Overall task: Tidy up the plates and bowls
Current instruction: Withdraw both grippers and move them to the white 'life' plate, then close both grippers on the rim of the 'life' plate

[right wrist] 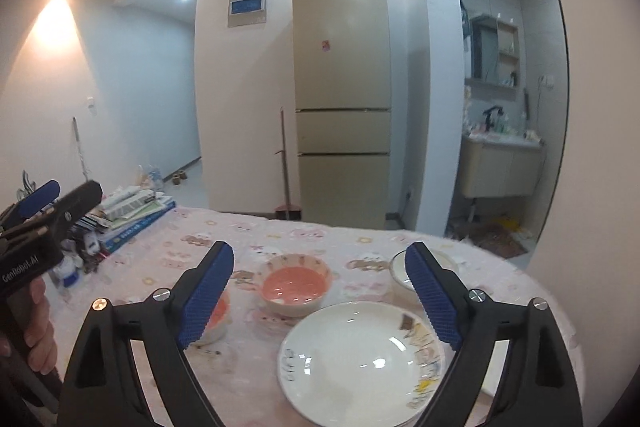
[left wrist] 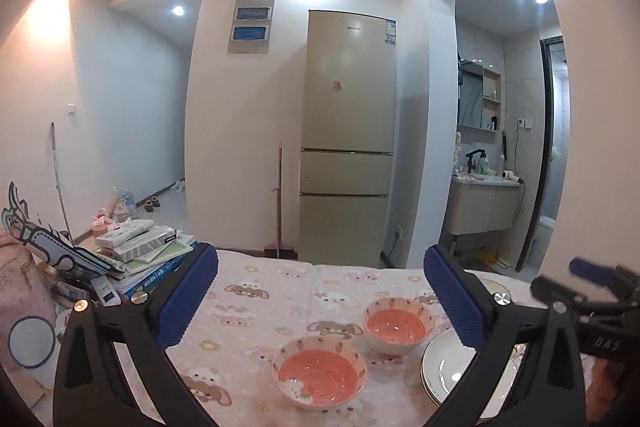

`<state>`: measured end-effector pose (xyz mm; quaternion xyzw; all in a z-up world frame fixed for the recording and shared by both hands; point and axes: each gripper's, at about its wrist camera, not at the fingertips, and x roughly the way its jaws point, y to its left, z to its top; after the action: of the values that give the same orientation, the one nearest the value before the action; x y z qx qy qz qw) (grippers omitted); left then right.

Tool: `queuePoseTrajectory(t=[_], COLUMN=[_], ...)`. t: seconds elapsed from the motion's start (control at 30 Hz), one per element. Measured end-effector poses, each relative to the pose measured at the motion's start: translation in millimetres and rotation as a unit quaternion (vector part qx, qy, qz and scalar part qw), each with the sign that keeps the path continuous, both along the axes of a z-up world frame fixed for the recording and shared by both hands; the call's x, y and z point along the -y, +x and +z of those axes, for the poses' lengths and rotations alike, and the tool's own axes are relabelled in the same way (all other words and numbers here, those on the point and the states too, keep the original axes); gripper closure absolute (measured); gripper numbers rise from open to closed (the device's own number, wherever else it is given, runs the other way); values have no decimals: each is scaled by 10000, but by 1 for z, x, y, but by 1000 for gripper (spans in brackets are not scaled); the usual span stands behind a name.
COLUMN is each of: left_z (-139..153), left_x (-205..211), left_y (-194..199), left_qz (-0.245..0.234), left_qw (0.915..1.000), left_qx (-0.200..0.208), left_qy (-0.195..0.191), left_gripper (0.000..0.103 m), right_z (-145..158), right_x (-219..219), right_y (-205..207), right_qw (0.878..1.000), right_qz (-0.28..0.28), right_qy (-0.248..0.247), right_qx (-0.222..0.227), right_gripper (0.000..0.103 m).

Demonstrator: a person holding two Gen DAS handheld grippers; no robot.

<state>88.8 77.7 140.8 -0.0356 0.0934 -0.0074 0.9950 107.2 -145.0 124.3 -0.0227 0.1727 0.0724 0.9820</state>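
Two pink-glazed bowls stand on the table, one near [left wrist: 319, 373] and one farther back [left wrist: 396, 325]. To their right lies a stack of white plates [left wrist: 444, 363]. My left gripper [left wrist: 320, 259] hovers open above the bowls, nothing between its blue pads. In the right wrist view the top white plate [right wrist: 360, 359] with a cartoon rim lies under my right gripper [right wrist: 320, 251], which is open and empty. The pink bowl [right wrist: 294, 285] sits just beyond it; the second bowl [right wrist: 218, 315] is half hidden by a finger. A white dish [right wrist: 400, 271] stands at the back right.
A pink cartoon cloth covers the table [left wrist: 260, 291]. A pile of books and boxes [left wrist: 144, 251] and a pink bag [left wrist: 20, 287] crowd its left end. A tall fridge [left wrist: 348, 139] stands beyond the far edge. A hand [right wrist: 36, 323] holds the left gripper [right wrist: 64, 201].
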Motion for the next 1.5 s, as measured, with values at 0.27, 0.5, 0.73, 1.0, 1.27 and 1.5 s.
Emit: queuePoseTrajectory(t=[0.27,0.5,0.73,1.0,1.27,1.5], left_z=[-25,-51,-68,-73,-101,-133], left_x=[-3,32,115,226,303,342], left_y=[14,29,42,72,132,160], left_qz=[-32,-476,-1265,-2135,-2278,-2412], left_qw=[9991,9950,9834,9593,9266,8976], left_qx=[-414,-876,-1284,-1832,-2975,-3675], left_qy=[52,102,198,243,-322,-325], left_gripper=[0,0,0,0,23,37], right_z=[-11,-22,-34,-47,-61,-85], right_x=[19,69,133,220,311,373], right_y=[31,36,24,6,3,12], right_qw=[9990,9955,9888,9800,9692,9606], right_qz=[-320,-831,-1390,-1897,-2217,-2146], right_qy=[127,108,-4,-145,468,1258], right_qx=[-277,-446,-548,-589,-968,-1240], right_gripper=[13,13,13,13,13,27])
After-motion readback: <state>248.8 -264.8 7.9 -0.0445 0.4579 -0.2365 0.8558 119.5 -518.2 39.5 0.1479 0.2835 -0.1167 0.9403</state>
